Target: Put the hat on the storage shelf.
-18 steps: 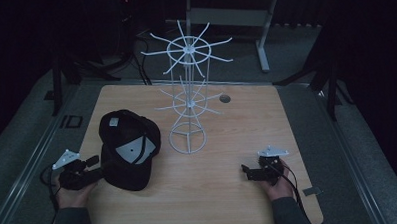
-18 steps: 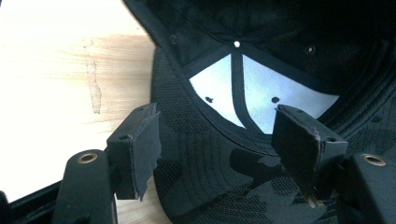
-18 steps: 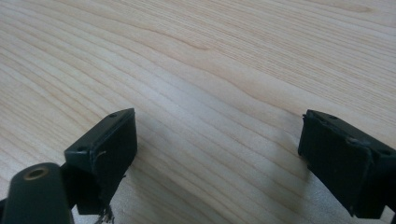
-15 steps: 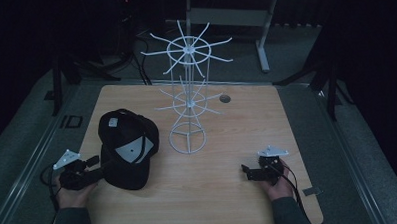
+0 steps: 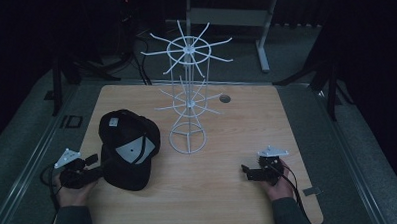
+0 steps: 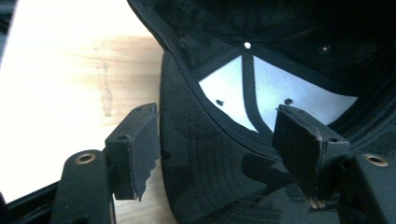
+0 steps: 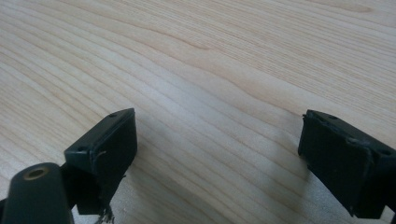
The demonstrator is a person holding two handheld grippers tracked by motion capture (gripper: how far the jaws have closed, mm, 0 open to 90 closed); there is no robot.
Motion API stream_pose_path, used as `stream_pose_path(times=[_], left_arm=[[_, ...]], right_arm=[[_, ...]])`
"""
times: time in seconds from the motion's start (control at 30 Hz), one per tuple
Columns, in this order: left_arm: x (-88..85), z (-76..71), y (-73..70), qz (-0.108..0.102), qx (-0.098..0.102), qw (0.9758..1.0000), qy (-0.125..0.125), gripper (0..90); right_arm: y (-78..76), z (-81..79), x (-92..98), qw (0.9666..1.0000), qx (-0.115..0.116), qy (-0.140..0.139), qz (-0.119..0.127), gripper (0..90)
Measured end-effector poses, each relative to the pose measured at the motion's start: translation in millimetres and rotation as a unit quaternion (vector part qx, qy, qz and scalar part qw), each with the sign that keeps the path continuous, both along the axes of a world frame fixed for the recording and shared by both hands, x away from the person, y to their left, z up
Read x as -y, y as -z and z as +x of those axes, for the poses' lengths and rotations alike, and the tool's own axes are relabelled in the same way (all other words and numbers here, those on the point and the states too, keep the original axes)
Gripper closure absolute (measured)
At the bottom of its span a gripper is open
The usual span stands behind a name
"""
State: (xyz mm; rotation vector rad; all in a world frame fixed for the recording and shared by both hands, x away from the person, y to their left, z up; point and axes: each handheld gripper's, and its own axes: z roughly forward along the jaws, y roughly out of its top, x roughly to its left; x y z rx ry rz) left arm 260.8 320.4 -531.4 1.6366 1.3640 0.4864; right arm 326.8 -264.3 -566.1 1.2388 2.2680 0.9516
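The black cap (image 5: pixel 129 149) lies upside down on the table (image 5: pixel 229 191), not yet gripped: the left tool (image 6: pixel 217 140) straddles its brim, jaws open. The right tool (image 7: pixel 217 149) gapes empty. Hanging it on the white rack (image 5: pixel 188 100) is probably what remains

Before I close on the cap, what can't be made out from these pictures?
- Outer face of the cap: it lies inside up in the high view.
- Whether the left gripper fingers touch the brim: unclear; the gripper view cuts off the brim's near edge.
- Label inside the cap: too small to read.
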Motion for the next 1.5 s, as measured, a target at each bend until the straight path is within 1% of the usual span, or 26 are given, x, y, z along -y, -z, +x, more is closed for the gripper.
stream_pose_path(times=[0.07, 0.17, 0.23, 0.4, 0.53, 0.6, 0.7, 0.8, 0.87, 1.0, 1.07, 1.13, 1.17, 1.37, 1.5], left_arm=[[-0.6, 0.1, 0.1, 0.000, 0.001, 1.0000, -0.001, 33.3], [-2.2, 1.4, 1.5, 0.000, -0.004, 1.0000, -0.006, 34.2], [-3.1, 3.2, 3.2, 0.001, -0.009, 0.9999, -0.010, 34.2], [-4.1, 5.8, 5.2, -0.003, -0.014, 0.9998, -0.011, 34.0], [-5.3, 9.0, 7.6, -0.002, -0.019, 0.9997, -0.013, 33.1], [-7.3, 12.5, 8.9, -0.001, -0.021, 0.9997, -0.010, 33.0], [-9.6, 17.7, 12.5, -0.011, -0.030, 0.9995, -0.003, 31.4], [-7.9, 19.2, 14.2, -0.001, -0.035, 0.9994, -0.001, 29.8], [-7.6, 19.5, 14.8, -0.001, -0.038, 0.9993, 0.000, 29.1], [-9.8, 22.6, 17.9, -0.015, -0.045, 0.9989, 0.005, 28.0], [-10.0, 22.1, 18.7, -0.015, -0.048, 0.9987, 0.009, 28.2], [-9.0, 21.3, 19.3, -0.019, -0.052, 0.9983, 0.017, 28.9], [-8.0, 20.8, 19.8, -0.024, -0.055, 0.9978, 0.026, 29.5], [-1.8, 15.5, 20.9, -0.012, -0.067, 0.9968, 0.042, 30.2], [0.1, 15.8, 21.4, -0.010, -0.069, 0.9965, 0.046, 30.0]], right_arm=[[0.0, -0.1, 0.0, 1.0000, 0.000, 0.000, 0.000, 11.5], [0.0, -0.1, 0.0, 1.0000, 0.000, 0.000, 0.000, 11.5], [0.0, -0.1, 0.0, 1.0000, 0.000, 0.000, 0.000, 11.5], [0.0, 0.0, 0.0, 1.0000, 0.000, 0.000, 0.000, 11.5], [-0.1, -0.1, 0.0, 1.0000, 0.000, 0.000, 0.000, 11.5], [-0.1, -0.1, 0.0, 1.0000, 0.000, 0.000, 0.000, 11.5], [-0.1, -0.1, 0.0, 1.0000, -0.001, 0.000, -0.001, 11.5], [-0.1, -0.1, 0.0, 1.0000, 0.000, 0.000, -0.001, 11.5], [-0.1, -0.1, 0.0, 1.0000, 0.000, 0.000, -0.001, 11.5], [-0.1, -0.1, 0.0, 1.0000, 0.000, 0.000, -0.001, 11.5], [-0.1, -0.1, 0.0, 1.0000, 0.000, -0.001, -0.001, 11.5], [-0.1, 0.0, 0.0, 1.0000, 0.000, -0.001, 0.000, 11.5], [-0.1, -0.1, 0.0, 1.0000, 0.000, 0.000, 0.000, 11.5], [0.0, -0.1, 0.0, 1.0000, 0.000, 0.000, 0.000, 11.5], [0.0, 0.0, -0.1, 1.0000, 0.000, 0.000, 0.000, 11.5]])
